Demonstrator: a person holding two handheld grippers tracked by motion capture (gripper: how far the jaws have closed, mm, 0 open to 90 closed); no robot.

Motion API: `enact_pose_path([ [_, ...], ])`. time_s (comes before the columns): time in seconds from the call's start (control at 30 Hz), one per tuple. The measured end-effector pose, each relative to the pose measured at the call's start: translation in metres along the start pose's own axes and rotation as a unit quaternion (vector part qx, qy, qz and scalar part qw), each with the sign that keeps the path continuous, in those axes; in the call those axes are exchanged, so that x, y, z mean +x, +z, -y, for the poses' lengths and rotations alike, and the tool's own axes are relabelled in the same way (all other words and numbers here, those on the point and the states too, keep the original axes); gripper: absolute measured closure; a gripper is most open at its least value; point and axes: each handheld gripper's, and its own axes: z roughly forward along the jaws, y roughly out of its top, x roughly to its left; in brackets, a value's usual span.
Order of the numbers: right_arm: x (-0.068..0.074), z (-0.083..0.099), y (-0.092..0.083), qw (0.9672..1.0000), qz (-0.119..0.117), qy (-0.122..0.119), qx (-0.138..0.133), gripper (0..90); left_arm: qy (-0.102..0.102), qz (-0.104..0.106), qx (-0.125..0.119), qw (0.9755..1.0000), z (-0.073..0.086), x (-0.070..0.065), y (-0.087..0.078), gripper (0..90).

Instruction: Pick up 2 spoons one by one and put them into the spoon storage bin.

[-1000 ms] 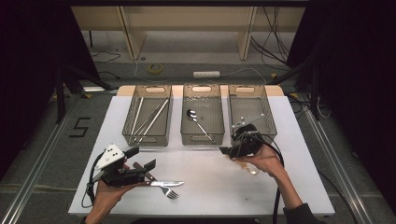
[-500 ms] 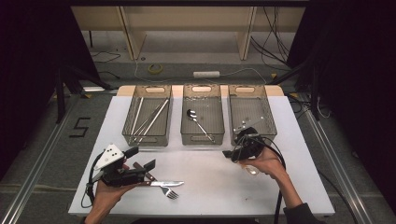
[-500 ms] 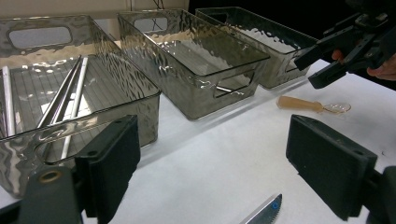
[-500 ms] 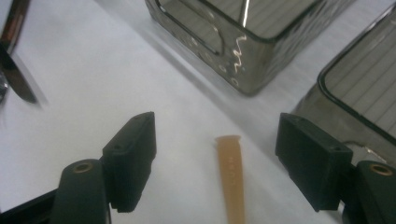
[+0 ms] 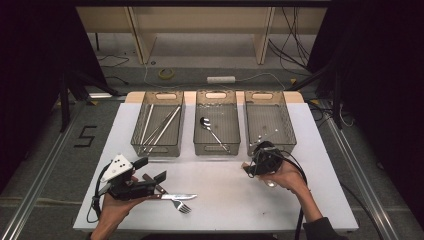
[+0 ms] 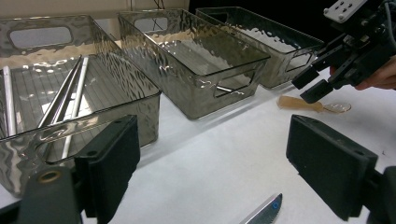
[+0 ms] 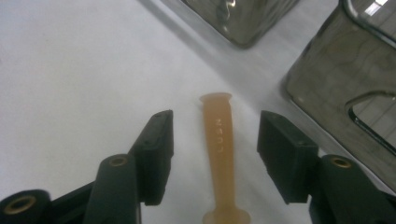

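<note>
A tan plastic spoon (image 7: 219, 140) lies flat on the white table (image 5: 225, 195), its handle between the jaws of my right gripper (image 7: 215, 149). Those jaws have just been closing, but gaps remain on both sides and the pads do not touch the handle. In the high view the right gripper (image 5: 251, 169) points down at the table in front of the right bin (image 5: 289, 127). My left gripper (image 5: 151, 170) hovers open at the front left, above a metal knife (image 5: 177, 197) and a fork (image 5: 183, 206). In the left gripper view the knife tip (image 6: 264, 212) pokes in below the open jaws.
Three smoky clear bins stand in a row at the back. The left bin (image 5: 137, 135) holds several long metal sticks (image 5: 162, 125), and the middle bin (image 5: 216, 149) a metal spoon (image 5: 212, 131). Cables trail from both grippers toward the front edge.
The right gripper has sunk a little toward the table and its jaws have narrowed around the tan spoon's handle. The left gripper, knife and fork have not moved.
</note>
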Motion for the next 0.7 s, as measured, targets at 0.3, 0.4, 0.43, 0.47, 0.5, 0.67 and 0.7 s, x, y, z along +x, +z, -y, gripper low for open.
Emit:
enact_pose_path([
  [0.3, -0.004, 0.005, 0.006, 0.9998, 0.005, -0.001, 0.022, 58.0, 0.000, 0.000, 0.001, 1.0000, 0.000, 0.000, 0.000, 17.0],
  [0.4, -0.004, 0.006, 0.009, 0.9997, 0.003, -0.005, 0.024, 61.4, 0.000, 0.000, 0.000, 1.0000, 0.000, 0.000, 0.000, 17.0],
  [0.43, -0.004, 0.006, 0.010, 0.9996, 0.001, -0.006, 0.026, 62.4, 0.000, 0.000, 0.001, 1.0000, 0.000, 0.000, 0.000, 17.0],
  [0.47, -0.004, 0.007, 0.011, 0.9996, 0.000, -0.007, 0.028, 63.6, 0.000, 0.000, 0.001, 1.0000, 0.000, 0.000, 0.000, 17.0],
  [0.5, -0.004, 0.007, 0.012, 0.9995, -0.001, -0.006, 0.031, 64.6, 0.000, 0.000, 0.001, 1.0000, 0.000, 0.000, 0.000, 17.0],
  [0.67, -0.004, 0.009, 0.015, 0.9992, -0.007, -0.013, 0.039, 69.6, 0.001, 0.000, 0.001, 1.0000, 0.000, 0.000, 0.000, 17.0],
  [0.7, -0.004, 0.009, 0.016, 0.9991, -0.004, -0.017, 0.040, 70.5, 0.000, 0.000, 0.001, 1.0000, 0.000, 0.000, 0.000, 17.1],
])
